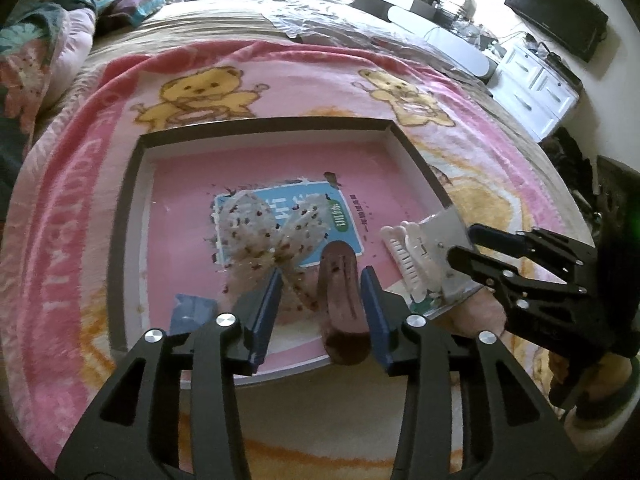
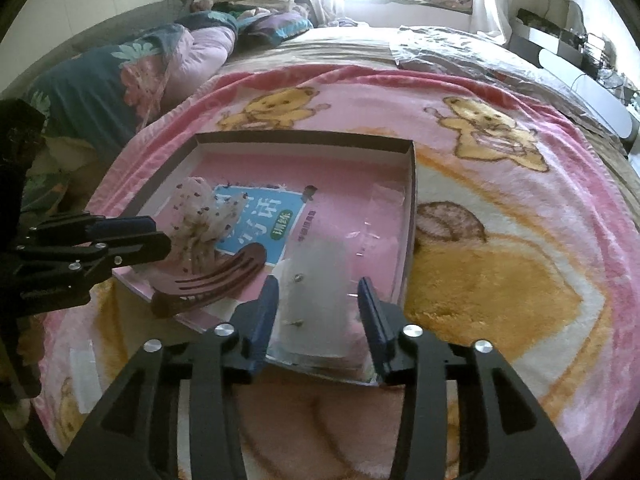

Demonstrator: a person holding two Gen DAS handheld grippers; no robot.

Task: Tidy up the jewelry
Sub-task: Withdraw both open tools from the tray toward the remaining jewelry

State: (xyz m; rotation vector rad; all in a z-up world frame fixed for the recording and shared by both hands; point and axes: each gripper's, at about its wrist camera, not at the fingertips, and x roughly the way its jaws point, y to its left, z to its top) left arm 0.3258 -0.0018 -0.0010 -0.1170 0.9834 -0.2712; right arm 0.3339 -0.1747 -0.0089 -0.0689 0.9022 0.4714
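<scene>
A shallow box tray (image 1: 132, 184) with a pink book as its floor lies on the bed. In it are a white spotted mesh bow (image 1: 264, 236), a brown hair clip (image 1: 340, 292) and a white claw clip (image 1: 404, 252) beside a clear earring card (image 1: 448, 236). My left gripper (image 1: 320, 292) is open, its blue pads either side of the brown clip (image 2: 224, 276). My right gripper (image 2: 316, 312) is open around the clear earring card (image 2: 316, 292), not touching it. The bow also shows in the right wrist view (image 2: 200, 216).
A pink bear-print blanket (image 1: 280, 80) covers the bed under the tray (image 2: 410, 208). Pillows and bedding (image 2: 120, 72) lie at the far left. A white cabinet (image 1: 536, 88) and a dark screen (image 1: 556, 12) stand at the right.
</scene>
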